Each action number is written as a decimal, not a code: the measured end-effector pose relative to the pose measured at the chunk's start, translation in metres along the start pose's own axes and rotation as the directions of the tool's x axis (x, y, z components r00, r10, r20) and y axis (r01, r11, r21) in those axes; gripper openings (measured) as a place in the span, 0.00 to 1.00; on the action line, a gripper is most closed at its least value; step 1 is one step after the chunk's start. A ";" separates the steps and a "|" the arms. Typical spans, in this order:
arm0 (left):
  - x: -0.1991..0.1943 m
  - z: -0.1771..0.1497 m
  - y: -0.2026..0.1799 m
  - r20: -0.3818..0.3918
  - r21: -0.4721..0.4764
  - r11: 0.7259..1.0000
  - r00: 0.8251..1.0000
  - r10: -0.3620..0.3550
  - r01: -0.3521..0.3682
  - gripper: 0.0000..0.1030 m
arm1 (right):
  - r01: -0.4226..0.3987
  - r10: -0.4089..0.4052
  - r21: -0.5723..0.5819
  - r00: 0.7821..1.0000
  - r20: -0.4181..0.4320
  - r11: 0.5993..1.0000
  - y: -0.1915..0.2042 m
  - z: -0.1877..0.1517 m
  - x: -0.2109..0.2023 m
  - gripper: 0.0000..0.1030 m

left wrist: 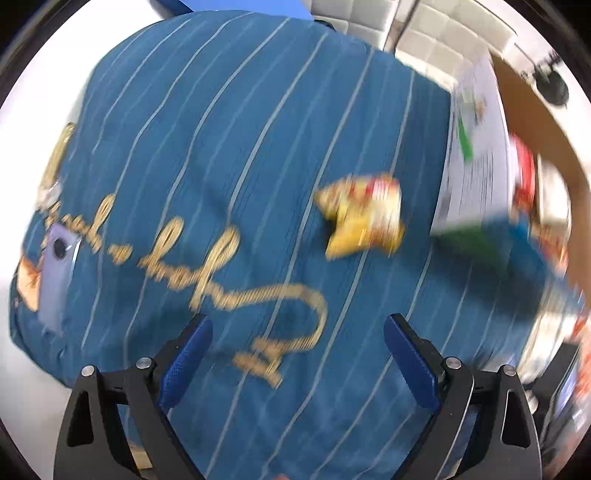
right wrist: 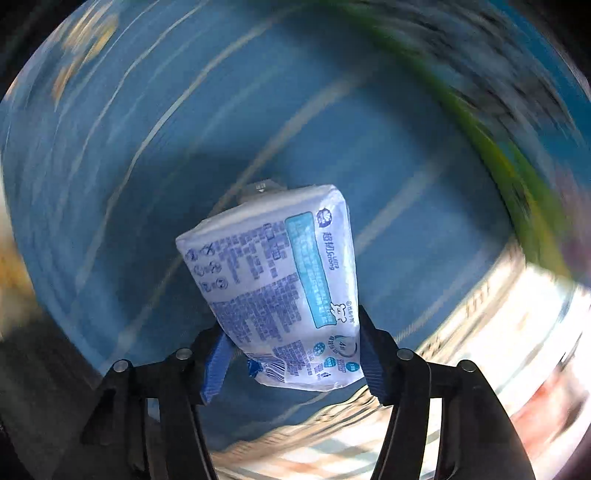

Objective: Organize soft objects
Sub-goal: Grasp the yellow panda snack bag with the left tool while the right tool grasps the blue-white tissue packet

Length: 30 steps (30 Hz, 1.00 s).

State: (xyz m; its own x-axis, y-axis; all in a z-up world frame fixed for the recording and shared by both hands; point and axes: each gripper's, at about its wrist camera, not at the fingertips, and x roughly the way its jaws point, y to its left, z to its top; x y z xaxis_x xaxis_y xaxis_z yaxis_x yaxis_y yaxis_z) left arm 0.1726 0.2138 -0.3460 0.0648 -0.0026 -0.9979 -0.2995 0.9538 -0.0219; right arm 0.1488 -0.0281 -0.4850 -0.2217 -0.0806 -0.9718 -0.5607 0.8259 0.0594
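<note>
A big blue striped cushion (left wrist: 229, 155) with gold script fills the left wrist view. A yellow and red snack bag (left wrist: 364, 216) lies on its right part. My left gripper (left wrist: 297, 350) is open and empty just above the cushion's near side. In the right wrist view my right gripper (right wrist: 291, 354) is shut on a white and blue tissue pack (right wrist: 284, 291), held above the blue striped cushion (right wrist: 147, 129). That view is heavily motion-blurred.
A purple phone (left wrist: 57, 273) lies on the cushion's left edge. A white and green box (left wrist: 476, 155) and red packages (left wrist: 524, 173) stand at the right by a brown table (left wrist: 535, 110). White upholstered seats (left wrist: 436, 33) are behind.
</note>
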 end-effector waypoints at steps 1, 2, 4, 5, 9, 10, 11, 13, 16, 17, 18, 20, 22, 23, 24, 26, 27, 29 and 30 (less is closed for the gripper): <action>0.001 0.015 0.000 -0.001 -0.020 1.000 1.000 -0.020 0.020 0.92 | -0.042 0.041 0.112 0.999 0.008 0.993 -0.014 -0.002 -0.002 0.61; 0.002 0.027 -0.001 -0.008 -0.032 0.999 0.999 -0.037 0.037 0.92 | -0.072 0.070 0.196 0.997 0.014 0.978 -0.025 -0.004 -0.002 0.61; 0.009 0.052 -0.007 -0.031 -0.042 0.997 0.998 -0.060 0.059 0.92 | -0.138 0.137 0.362 0.990 0.029 0.922 -0.049 -0.012 0.000 0.61; 0.014 0.063 -0.011 -0.043 -0.038 0.997 0.997 -0.064 0.063 0.92 | -0.193 0.188 0.450 0.981 0.055 0.872 -0.061 -0.016 0.002 0.61; 0.039 0.096 -0.029 -0.099 -0.009 0.998 0.994 -0.056 0.055 0.92 | -0.286 0.262 0.565 0.957 0.126 0.774 -0.087 -0.025 -0.001 0.61; 0.046 0.102 -0.032 -0.113 -0.005 0.999 0.992 -0.052 0.052 0.92 | -0.302 0.278 0.570 0.952 0.131 0.764 -0.088 -0.031 -0.001 0.63; 0.053 0.106 -0.034 -0.129 0.003 0.999 0.991 -0.045 0.046 0.92 | -0.307 0.284 0.571 0.950 0.133 0.761 -0.089 -0.032 -0.001 0.64; 0.066 0.113 -0.037 -0.148 0.017 0.999 0.988 -0.032 0.035 0.79 | -0.303 0.283 0.558 0.951 0.125 0.773 -0.079 -0.036 -0.004 0.65; 0.081 0.117 -0.039 -0.169 0.038 0.998 0.985 -0.039 0.046 0.59 | -0.293 0.258 0.540 0.956 0.142 0.789 -0.078 -0.042 -0.022 0.73; 0.086 0.115 -0.040 -0.184 0.043 0.997 0.981 -0.057 0.066 0.53 | -0.287 0.246 0.541 0.958 0.149 0.790 -0.081 -0.049 -0.028 0.75; 0.088 0.113 -0.041 -0.186 0.044 0.996 0.980 -0.070 0.079 0.50 | -0.282 0.234 0.541 0.959 0.158 0.792 -0.082 -0.059 -0.032 0.76; 0.086 0.107 -0.044 -0.176 0.066 0.995 0.982 -0.063 0.075 0.49 | -0.280 0.214 0.547 0.960 0.182 0.789 -0.090 -0.063 -0.045 0.78; 0.080 0.095 -0.048 -0.148 0.099 0.994 0.988 -0.038 0.053 0.48 | -0.287 0.207 0.555 0.957 0.204 0.781 -0.098 -0.061 -0.054 0.79; 0.078 0.086 -0.052 -0.134 0.112 0.993 0.991 -0.028 0.043 0.48 | -0.285 0.204 0.561 0.957 0.205 0.777 -0.102 -0.059 -0.055 0.79; 0.074 0.077 -0.056 -0.117 0.125 0.992 0.993 -0.017 0.032 0.48 | -0.286 0.202 0.564 0.957 0.209 0.774 -0.107 -0.058 -0.057 0.79; 0.067 0.052 -0.061 -0.087 0.159 0.987 0.996 0.012 0.002 0.48 | -0.291 0.205 0.568 0.956 0.211 0.770 -0.115 -0.057 -0.056 0.79; 0.063 0.039 -0.063 -0.074 0.169 0.986 0.997 0.023 -0.010 0.48 | -0.288 0.204 0.574 0.957 0.208 0.767 -0.112 -0.054 -0.052 0.79; 0.057 0.003 -0.071 -0.059 0.200 0.979 0.998 0.035 -0.023 0.48 | -0.284 0.206 0.578 0.958 0.198 0.765 -0.106 -0.046 -0.040 0.79; 0.055 -0.017 -0.077 -0.057 0.212 0.977 0.998 0.036 -0.024 0.48 | -0.282 0.209 0.582 0.959 0.191 0.763 -0.099 -0.043 -0.035 0.79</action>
State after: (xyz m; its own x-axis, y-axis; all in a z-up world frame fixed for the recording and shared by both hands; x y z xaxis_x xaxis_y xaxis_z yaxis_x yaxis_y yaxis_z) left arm 0.1831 0.1354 -0.4006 -0.0003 0.0151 -0.9999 -0.0926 0.9956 0.0151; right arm 0.1777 -0.1310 -0.4475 -0.1774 0.2020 -0.9632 0.0993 0.9774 0.1867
